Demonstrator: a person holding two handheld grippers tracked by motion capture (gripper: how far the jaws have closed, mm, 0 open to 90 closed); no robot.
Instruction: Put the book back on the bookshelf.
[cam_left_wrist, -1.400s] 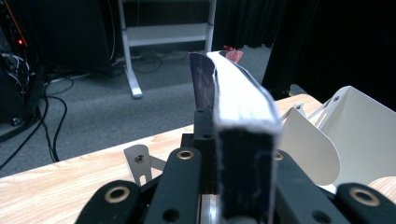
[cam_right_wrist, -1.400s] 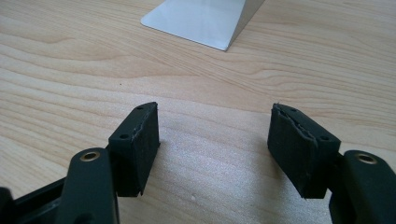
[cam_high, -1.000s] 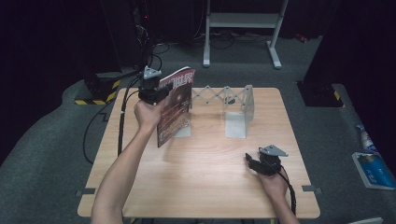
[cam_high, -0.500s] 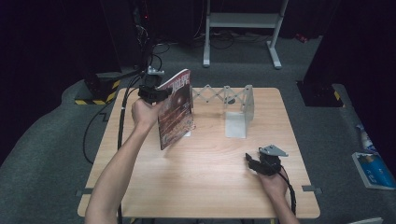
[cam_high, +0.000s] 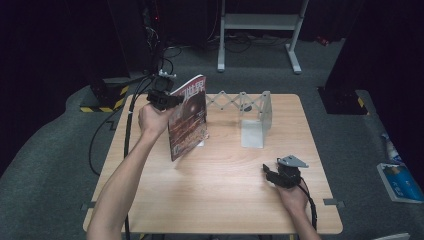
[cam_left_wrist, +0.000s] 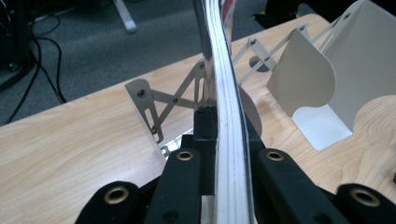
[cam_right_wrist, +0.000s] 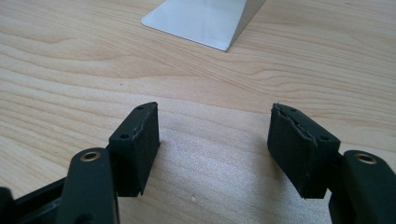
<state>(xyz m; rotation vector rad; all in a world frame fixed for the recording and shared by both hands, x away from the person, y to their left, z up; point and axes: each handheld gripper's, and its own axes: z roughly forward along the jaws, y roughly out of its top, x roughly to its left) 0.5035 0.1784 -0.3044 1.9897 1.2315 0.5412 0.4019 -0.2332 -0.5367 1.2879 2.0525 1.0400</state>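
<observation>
A magazine (cam_high: 189, 117) with a dark red cover hangs upright over the table's back left, its lower edge just above the wood. My left gripper (cam_high: 167, 99) is shut on its upper left edge. In the left gripper view the page edges (cam_left_wrist: 224, 93) run up between the jaws, with my left gripper (cam_left_wrist: 229, 168) clamped on them. Behind the magazine stands a white expanding book rack (cam_high: 252, 120) with scissor links and an end plate (cam_left_wrist: 322, 79). My right gripper (cam_high: 267, 172) rests on the table at the front right, open, with bare wood between its jaws (cam_right_wrist: 215, 144).
The wooden table (cam_high: 220, 200) has free room across its front and middle. The rack's flat base plate (cam_right_wrist: 205, 16) lies ahead of the right gripper. Cables (cam_high: 107, 125) trail off the table's left side. A metal stand (cam_high: 260, 25) is on the floor behind.
The magazine has tipped a little and its lower edge has sunk slightly toward the table in the left gripper. The right hand has stayed where it was.
</observation>
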